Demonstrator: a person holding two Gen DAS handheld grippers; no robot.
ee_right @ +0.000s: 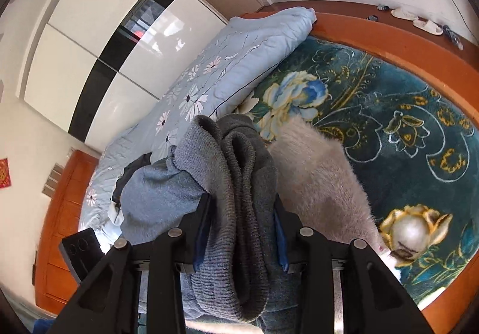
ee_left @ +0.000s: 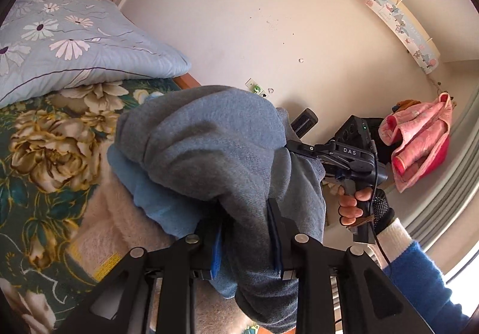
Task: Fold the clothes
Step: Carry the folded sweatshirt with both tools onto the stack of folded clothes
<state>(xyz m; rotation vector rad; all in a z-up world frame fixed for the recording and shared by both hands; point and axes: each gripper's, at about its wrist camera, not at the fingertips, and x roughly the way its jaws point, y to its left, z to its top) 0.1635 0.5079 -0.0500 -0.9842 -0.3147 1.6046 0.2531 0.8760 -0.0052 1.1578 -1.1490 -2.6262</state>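
A grey-blue knit sweater (ee_left: 209,148) hangs bunched in the air above the bed. My left gripper (ee_left: 247,239) is shut on a thick fold of it, with cloth filling the gap between the blue pads. In the right wrist view, my right gripper (ee_right: 242,229) is shut on the sweater's ribbed hem (ee_right: 236,172), which drapes down over the jaws. The rest of the sweater (ee_right: 155,193) bulges to the left of that grip. A person's hand (ee_left: 356,208) holds the right tool, whose fingertips are hidden behind the cloth in the left wrist view.
A beige fluffy garment (ee_right: 323,181) and a light blue cloth (ee_left: 155,193) lie under the sweater on the teal floral blanket (ee_right: 404,124). A pale blue daisy quilt (ee_right: 239,64) lies folded at the bed's end. The wooden bed frame (ee_right: 389,31), a wardrobe (ee_right: 104,49) and a hanging pink garment (ee_left: 419,148) surround the bed.
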